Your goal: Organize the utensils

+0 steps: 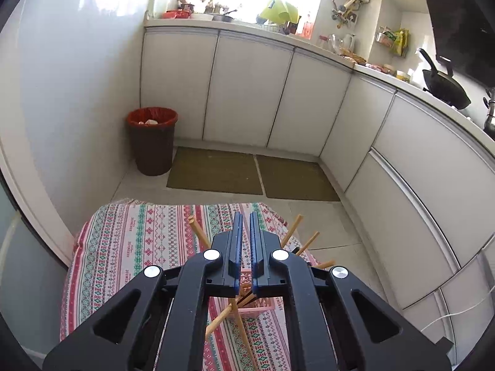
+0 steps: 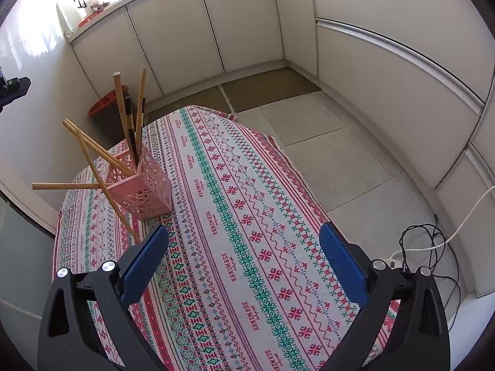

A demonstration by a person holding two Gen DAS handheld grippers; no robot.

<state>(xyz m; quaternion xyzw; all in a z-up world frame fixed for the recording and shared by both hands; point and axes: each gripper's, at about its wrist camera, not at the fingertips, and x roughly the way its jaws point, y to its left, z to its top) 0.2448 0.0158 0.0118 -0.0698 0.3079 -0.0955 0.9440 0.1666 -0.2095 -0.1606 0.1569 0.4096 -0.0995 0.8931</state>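
Observation:
A pink perforated utensil holder [image 2: 145, 182] stands on the patterned tablecloth [image 2: 247, 216] at the left. Several wooden chopsticks [image 2: 92, 151] and a dark one [image 2: 131, 123] stick out of it, some leaning far over. My right gripper [image 2: 244, 238] is open and empty, low over the cloth, to the right of the holder. My left gripper [image 1: 246, 216] is above the holder [image 1: 256, 304], its blue pads nearly together with nothing seen between them. Chopsticks [image 1: 304, 242] fan out beneath it.
White kitchen cabinets [image 1: 247, 92] line the far and right sides. A brown bin with a red liner [image 1: 153, 139] stands in the corner. Two floor mats [image 1: 253, 176] lie by the cabinets. Cables and a power strip [image 2: 427, 247] lie on the floor at the right.

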